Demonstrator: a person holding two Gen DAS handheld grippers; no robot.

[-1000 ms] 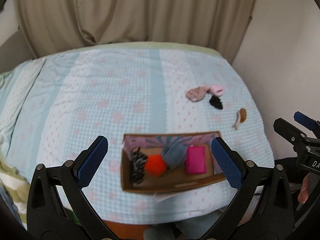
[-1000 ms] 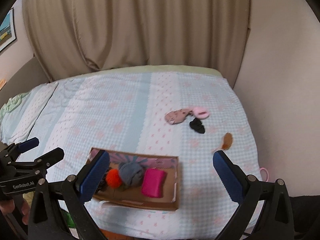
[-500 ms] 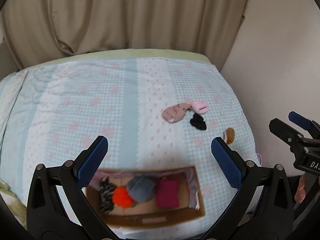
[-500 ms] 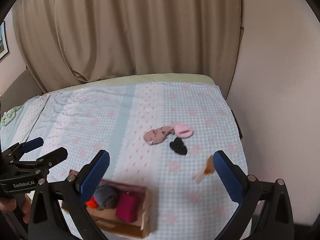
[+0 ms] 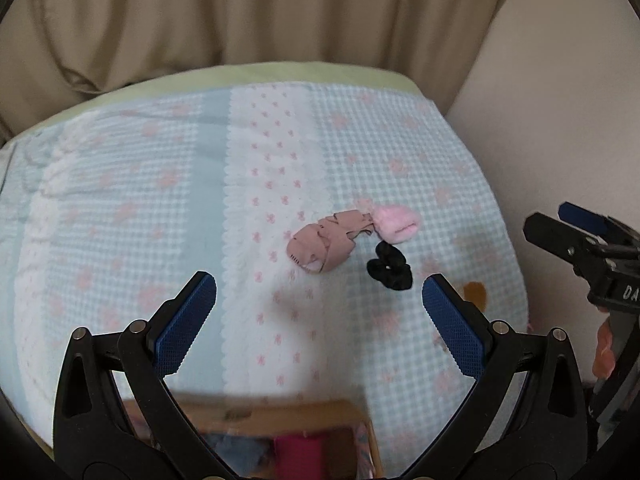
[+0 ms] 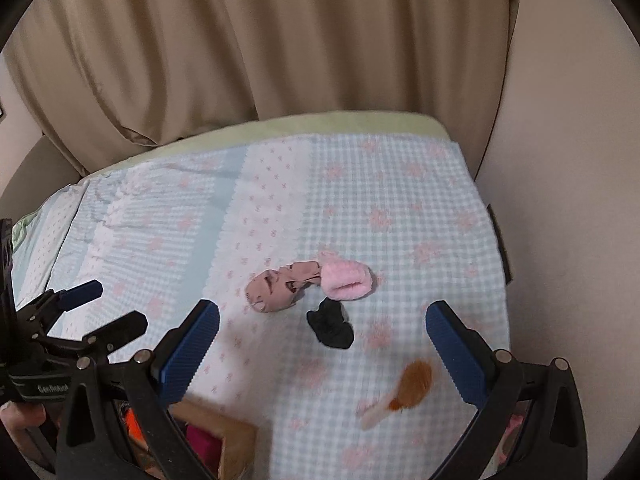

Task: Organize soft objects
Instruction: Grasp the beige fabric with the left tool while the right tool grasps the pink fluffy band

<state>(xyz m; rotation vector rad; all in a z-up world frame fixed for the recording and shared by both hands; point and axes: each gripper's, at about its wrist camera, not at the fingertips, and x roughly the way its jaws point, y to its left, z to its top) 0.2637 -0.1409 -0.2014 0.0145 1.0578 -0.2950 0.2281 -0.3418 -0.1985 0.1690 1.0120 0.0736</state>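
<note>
Several soft items lie on the bed: a dusty-pink patterned sock (image 5: 325, 246) (image 6: 280, 286), a fluffy pink piece (image 5: 397, 224) (image 6: 347, 281) touching its end, a black scrunchie (image 5: 390, 270) (image 6: 331, 323), and an orange-and-white piece (image 6: 406, 390) (image 5: 475, 292) nearer the right edge. My left gripper (image 5: 318, 324) hangs open above the bed, short of the sock. My right gripper (image 6: 322, 354) is open over the scrunchie. A cardboard box (image 5: 280, 420) (image 6: 224, 432) with a magenta item (image 5: 300, 456) sits at the near edge, mostly cut off.
The bed has a light blue checked cover (image 5: 120, 220) with pink flowers. Beige curtains (image 6: 280, 40) hang behind it and a plain wall (image 6: 568, 240) runs close along its right side. Each gripper shows in the other's view: the right gripper (image 5: 592, 256), the left gripper (image 6: 76, 328).
Both grippers have moved forward over the bed toward the loose items. The box has slid to the bottom of both views and the socks now look larger.
</note>
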